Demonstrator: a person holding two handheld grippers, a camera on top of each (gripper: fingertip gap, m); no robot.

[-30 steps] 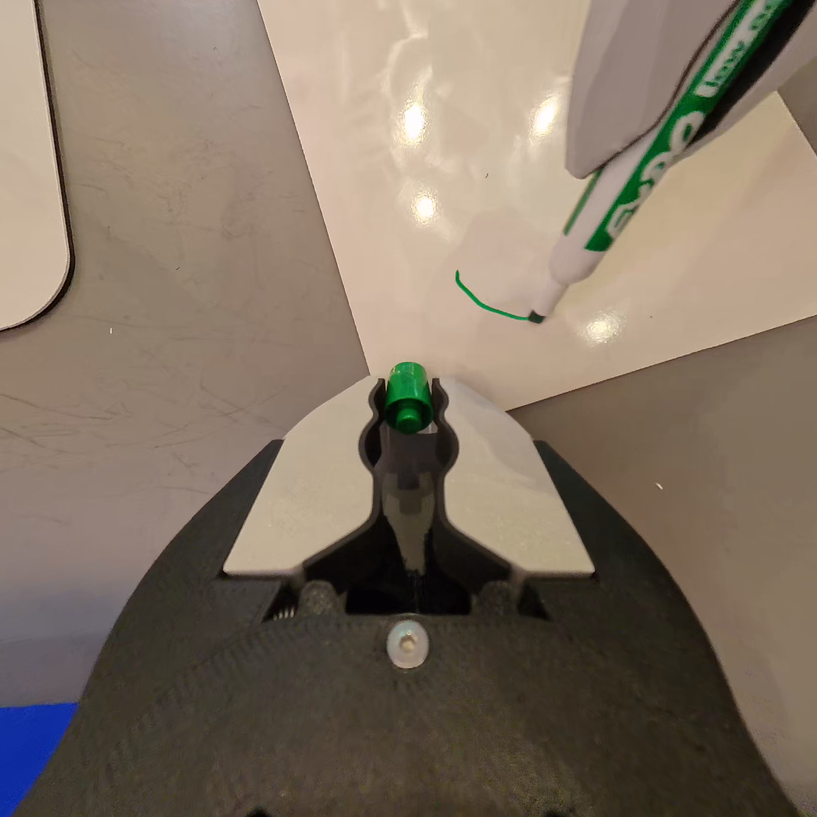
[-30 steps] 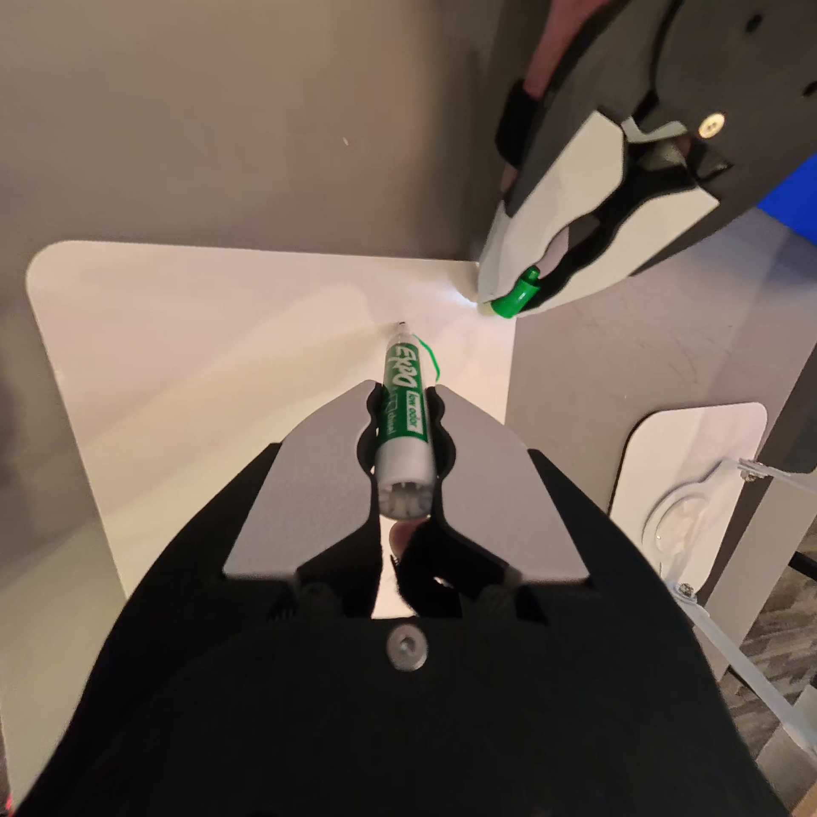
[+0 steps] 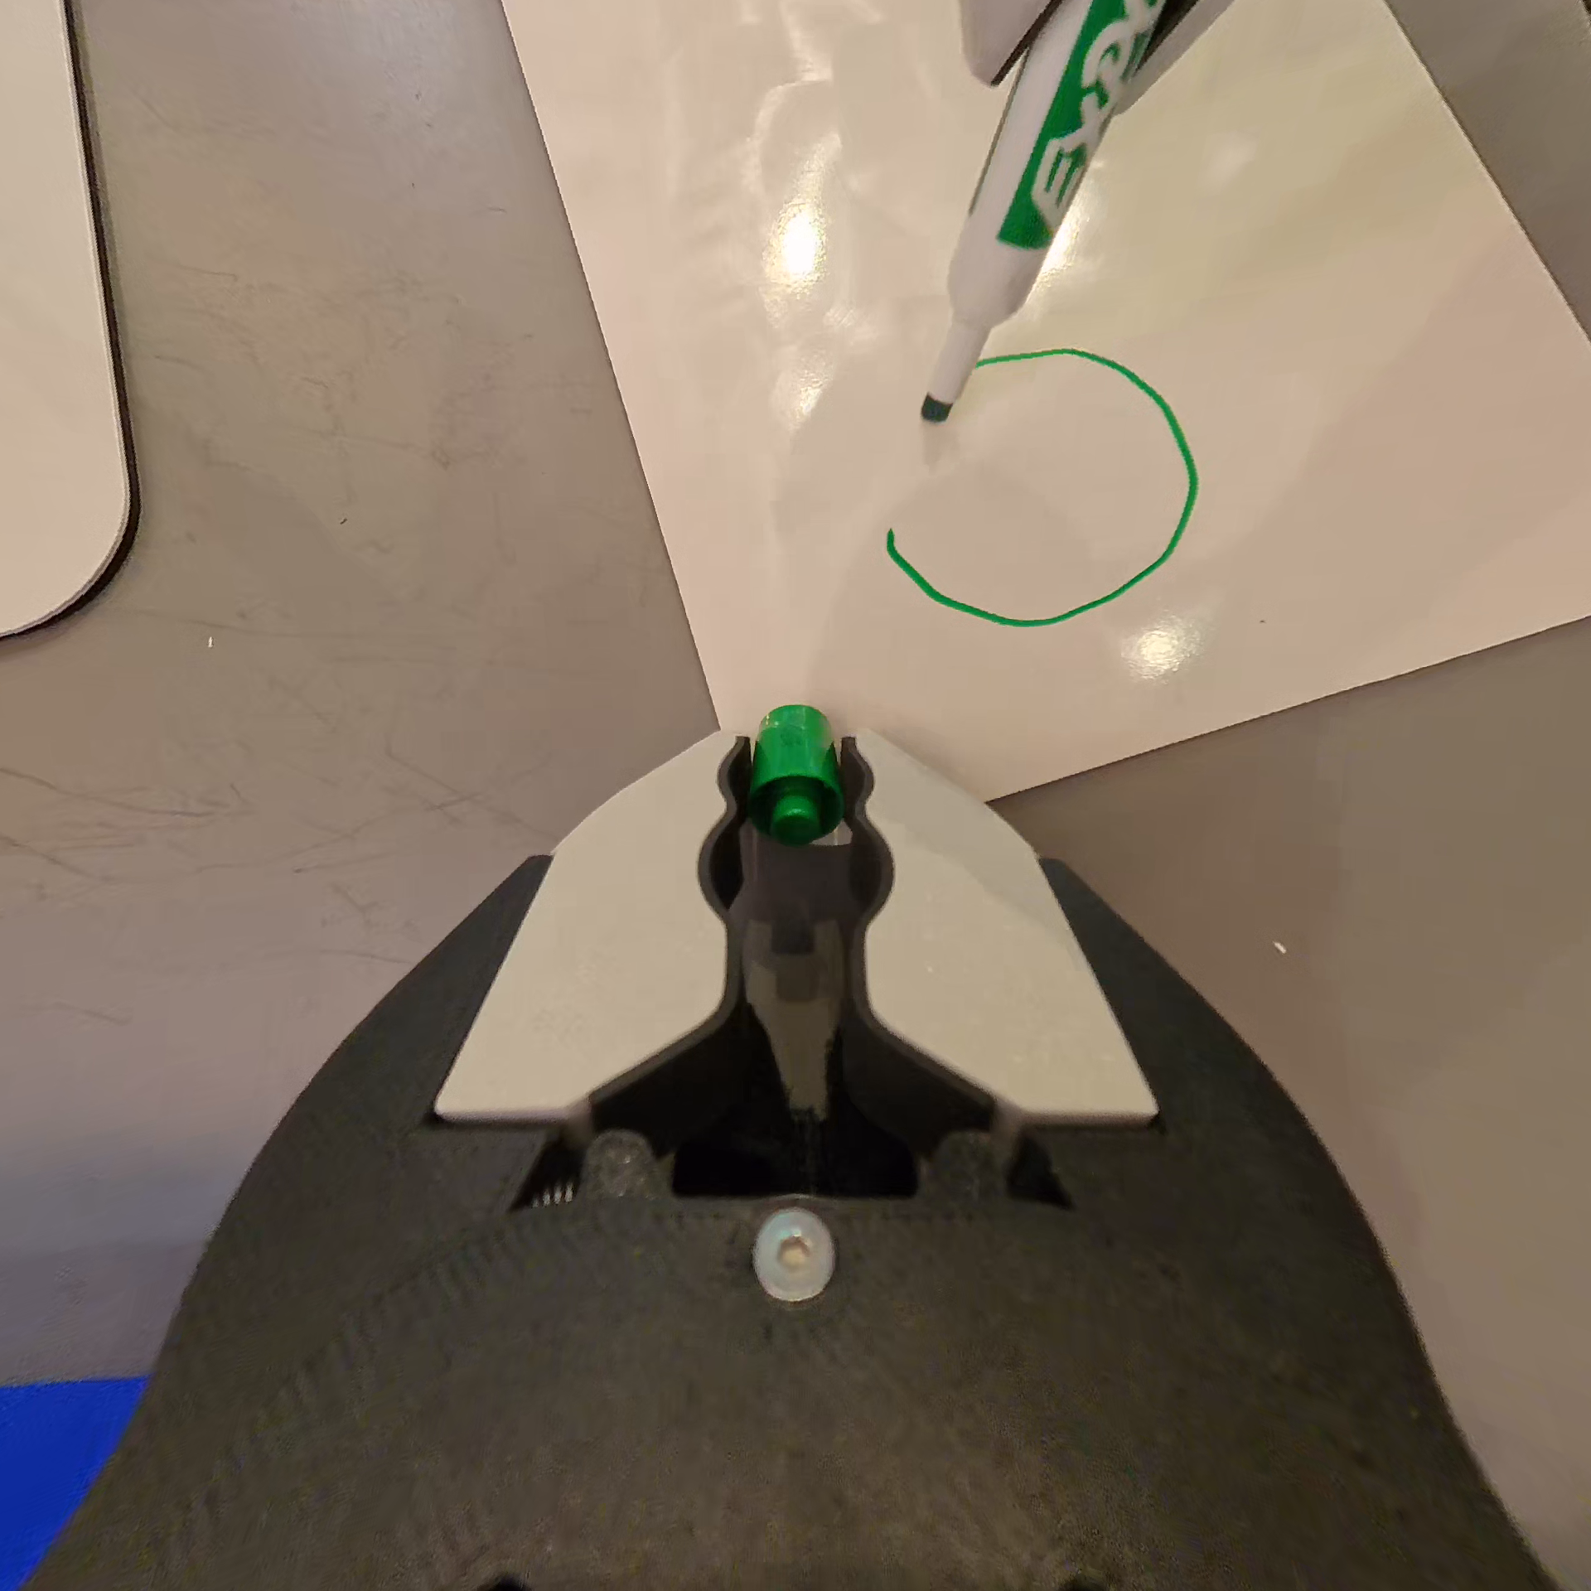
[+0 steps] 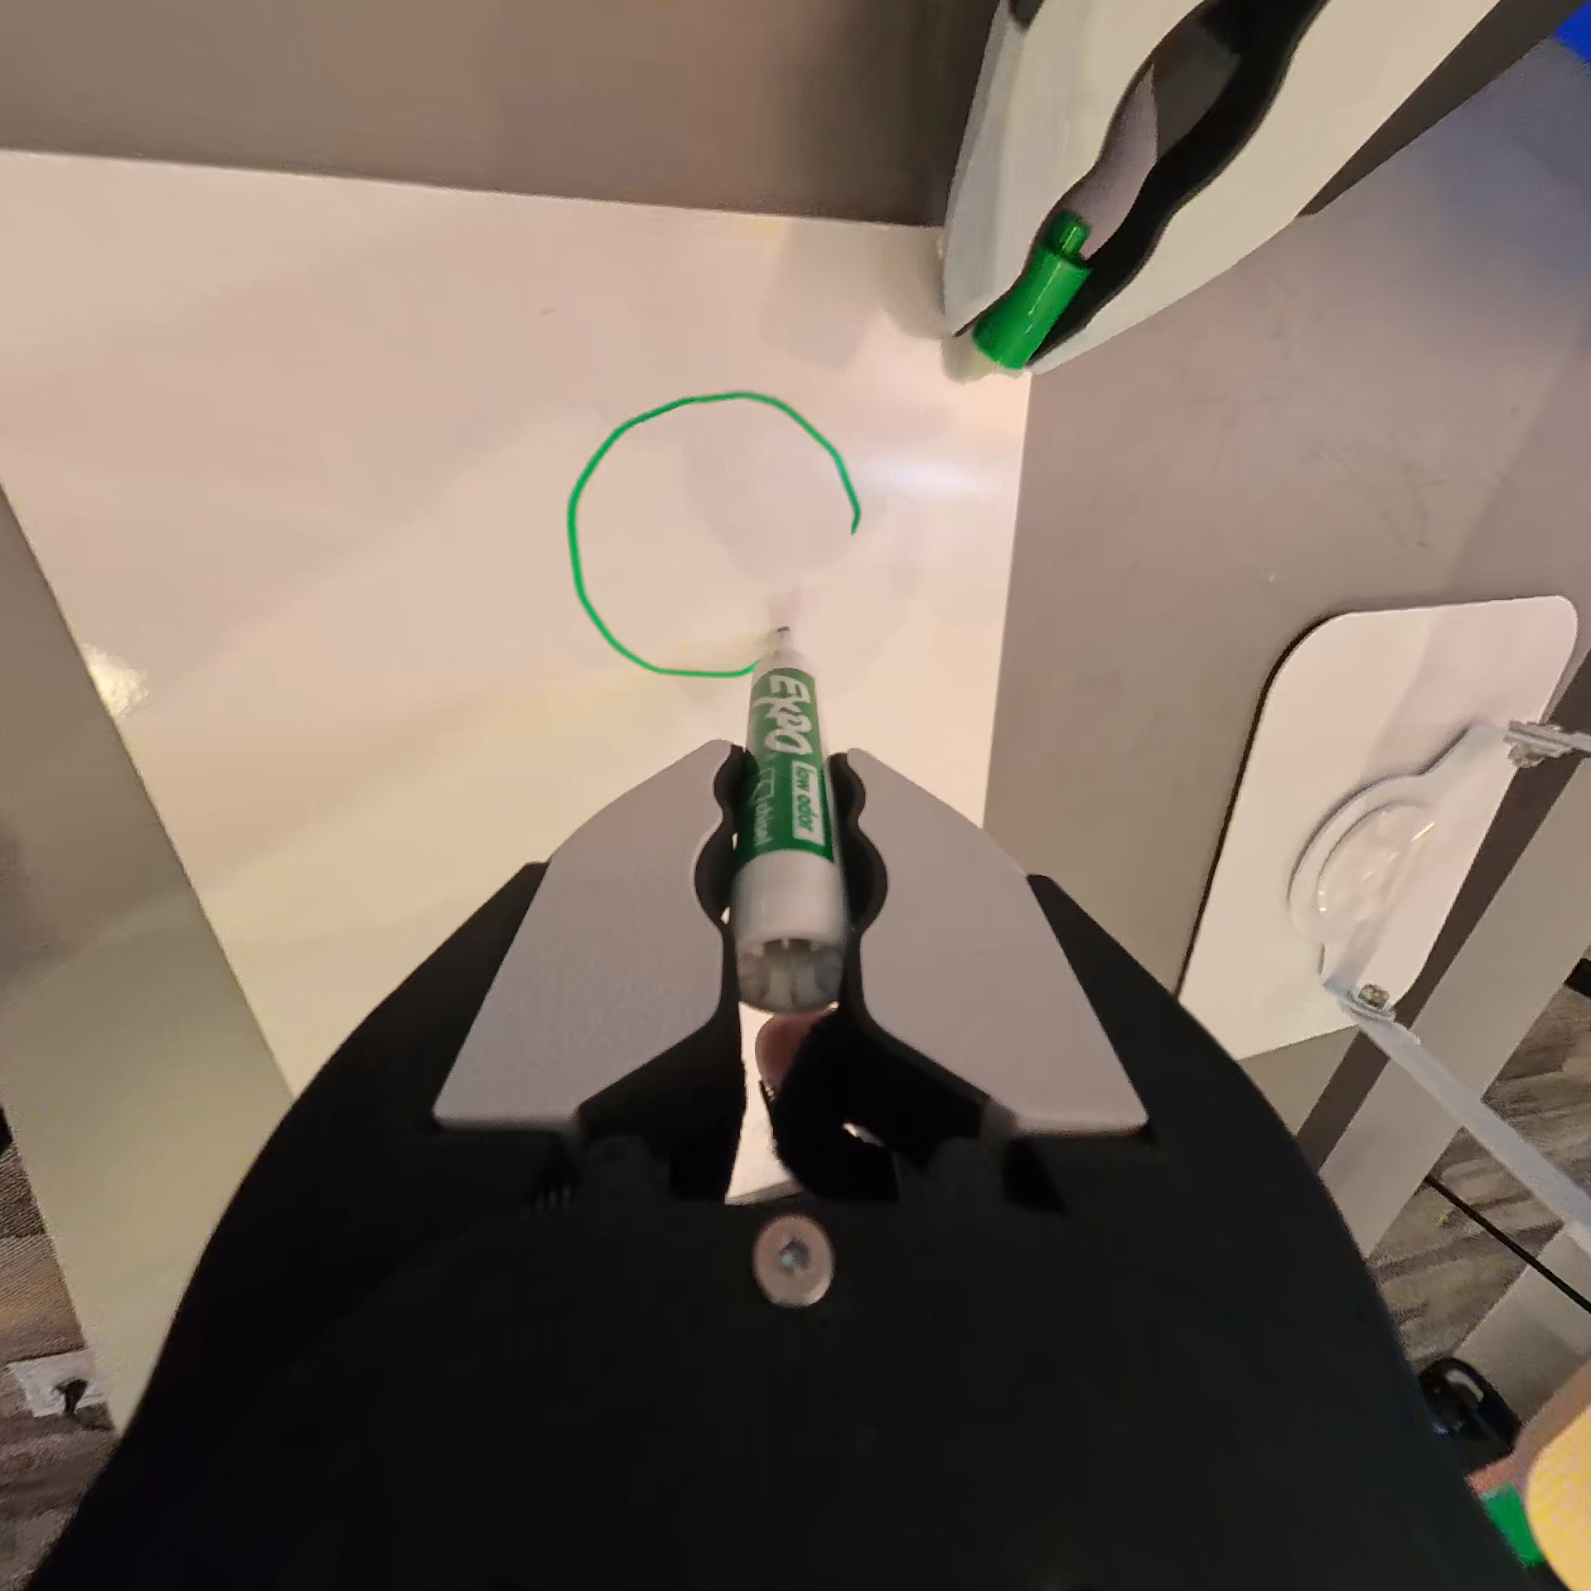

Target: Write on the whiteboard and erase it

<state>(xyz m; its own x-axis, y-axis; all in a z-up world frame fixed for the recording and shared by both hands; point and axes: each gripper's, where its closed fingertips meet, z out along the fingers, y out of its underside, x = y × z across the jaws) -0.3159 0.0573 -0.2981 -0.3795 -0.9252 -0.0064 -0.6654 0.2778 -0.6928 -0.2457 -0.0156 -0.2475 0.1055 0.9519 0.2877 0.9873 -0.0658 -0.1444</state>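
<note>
My left gripper (image 3: pixel 794 762) is shut on the green marker cap (image 3: pixel 792 775) at the near corner of the whiteboard (image 3: pixel 775 129). My right gripper (image 4: pixel 788 779) is shut on the green-and-white marker (image 4: pixel 783 826), uncapped, tip down at the whiteboard (image 4: pixel 301 430). An open green loop (image 4: pixel 603 482) is drawn there, with a gap on the side toward the left gripper. The marker (image 3: pixel 1033 172) and the loop (image 3: pixel 1171 482) also show in the left wrist view, its tip at the loop's upper end. The left gripper (image 4: pixel 1046 297) with the cap (image 4: pixel 1033 306) shows at the top right of the right wrist view.
The whiteboard lies on a grey table (image 3: pixel 344 430). A second white board with rounded corners (image 3: pixel 43 344) lies to the left; in the right wrist view it (image 4: pixel 1343 775) carries a clear plastic fitting (image 4: pixel 1377 869). A blue patch (image 3: pixel 52 1464) is at the lower left.
The right gripper has carried the marker round the board, and the short green stroke has grown into a nearly closed loop. The left gripper still holds the cap in the same spot.
</note>
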